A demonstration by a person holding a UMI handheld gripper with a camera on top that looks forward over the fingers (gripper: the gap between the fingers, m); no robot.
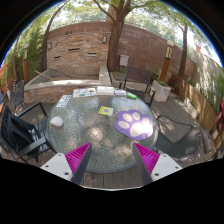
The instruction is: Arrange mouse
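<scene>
The gripper (113, 160) hangs above the near edge of a round patio table (95, 135), its two fingers spread wide apart with nothing held between them. Each finger carries a ridged magenta pad (79, 158) on its inner face, tapering to a point toward the table.

The table has a pale, speckled glass-like top with a darker rim. On its right side, just ahead of the right finger, lies a purple mouse mat (134, 123) shaped like a paw, with lighter lilac toe and palm patches. A small pale rounded shape sits on the mat, which may be the mouse, though it is too small to tell for certain. To the left of the mat lies a small yellow-green flat item (105, 110), and at the far edge of the table flat papers or booklets (84, 93) lie side by side. Near the left edge stands a small white cup-like object (57, 122).

Dark metal-framed chairs stand around the table: one on the near left (22, 130), one on the right (180, 135). Beyond the table a low wall (75, 78) runs across, with a wooden slatted fence (85, 45) behind it and a tree trunk (117, 35) rising in the middle, leaves overhead.
</scene>
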